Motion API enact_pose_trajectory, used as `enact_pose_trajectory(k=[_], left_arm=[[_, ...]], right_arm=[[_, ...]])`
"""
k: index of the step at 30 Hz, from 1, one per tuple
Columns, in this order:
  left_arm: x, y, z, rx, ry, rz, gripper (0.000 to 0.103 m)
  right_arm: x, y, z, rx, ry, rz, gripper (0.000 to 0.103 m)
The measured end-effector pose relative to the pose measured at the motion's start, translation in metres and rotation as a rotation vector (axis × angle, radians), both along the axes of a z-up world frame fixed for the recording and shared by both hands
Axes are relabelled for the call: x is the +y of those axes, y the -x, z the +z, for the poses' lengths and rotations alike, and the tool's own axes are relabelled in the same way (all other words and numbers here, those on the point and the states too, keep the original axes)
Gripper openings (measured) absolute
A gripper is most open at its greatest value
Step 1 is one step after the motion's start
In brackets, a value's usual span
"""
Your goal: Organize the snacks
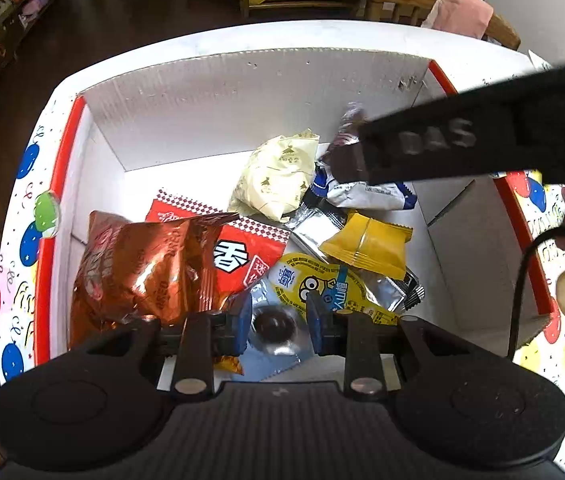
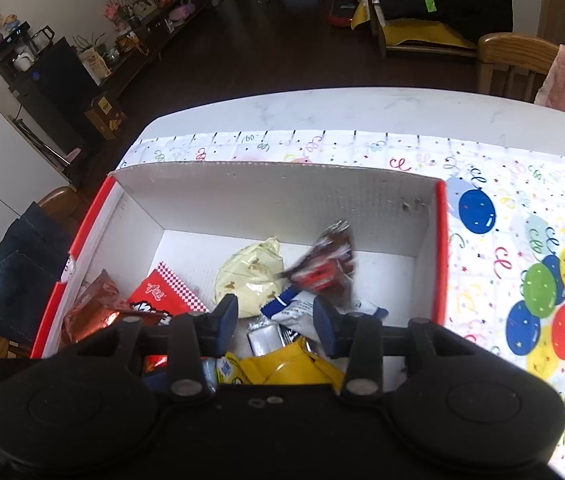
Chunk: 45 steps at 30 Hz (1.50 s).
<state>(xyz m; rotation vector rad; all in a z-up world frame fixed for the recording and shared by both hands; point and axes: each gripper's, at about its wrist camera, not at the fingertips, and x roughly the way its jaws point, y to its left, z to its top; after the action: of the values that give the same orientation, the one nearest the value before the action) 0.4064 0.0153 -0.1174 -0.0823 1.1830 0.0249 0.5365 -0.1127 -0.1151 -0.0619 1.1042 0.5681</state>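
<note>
Brown snack packet (image 2: 332, 258), crinkly foil, blurred, tilts long axis up-right above pale cream pouch (image 2: 251, 278) inside white corrugated box (image 2: 282, 192). Right gripper (image 2: 276, 318) spread, empty. Left gripper (image 1: 278, 320) spread, empty.

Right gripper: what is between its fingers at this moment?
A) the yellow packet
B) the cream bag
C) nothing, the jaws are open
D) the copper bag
C: the right gripper stands open over the box, with its blue fingers spread apart and the snacks lying loose below, none clamped between them.
</note>
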Motion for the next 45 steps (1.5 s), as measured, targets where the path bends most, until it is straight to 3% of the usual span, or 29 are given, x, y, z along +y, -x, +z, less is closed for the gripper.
enact_pose_trajectory(k=[5,9,15,18,22,24,31,33,39,45], left_arm=[[0.002,0.012,0.009,-0.030,0.026,0.008,0.030],[0.007,0.026,0.021,-0.071,0.044,0.020,0.047],[0.014,0.046,0.036,-0.122,0.062,0.030,0.049],[0.017,0.056,0.046,-0.152,0.055,0.041,0.060],[0.022,0.073,0.060,-0.194,0.039,0.042,0.061],[0.024,0.081,0.066,-0.214,0.034,0.043,0.061],[0.030,0.107,0.088,-0.285,0.014,0.049,0.070],[0.031,0.115,0.094,-0.304,0.012,0.047,0.071],[0.029,0.138,0.110,-0.364,-0.005,0.049,0.076],[0.029,0.155,0.120,-0.391,0.016,0.047,0.077]], right_arm=[[-0.011,0.014,0.012,-0.019,-0.014,-0.005,0.043],[-0.020,0.031,0.020,-0.035,-0.023,-0.002,0.046],[-0.029,0.054,0.034,-0.063,-0.036,-0.005,0.050],[-0.033,0.067,0.041,-0.078,-0.039,-0.003,0.053],[-0.036,0.086,0.050,-0.096,-0.038,0.015,0.054],[-0.039,0.096,0.054,-0.110,-0.043,0.023,0.063],[-0.050,0.125,0.069,-0.144,-0.079,0.014,0.069],[-0.054,0.133,0.073,-0.158,-0.093,0.008,0.081],[-0.068,0.158,0.087,-0.214,-0.159,-0.014,0.100],[-0.081,0.177,0.094,-0.255,-0.212,-0.037,0.103]])
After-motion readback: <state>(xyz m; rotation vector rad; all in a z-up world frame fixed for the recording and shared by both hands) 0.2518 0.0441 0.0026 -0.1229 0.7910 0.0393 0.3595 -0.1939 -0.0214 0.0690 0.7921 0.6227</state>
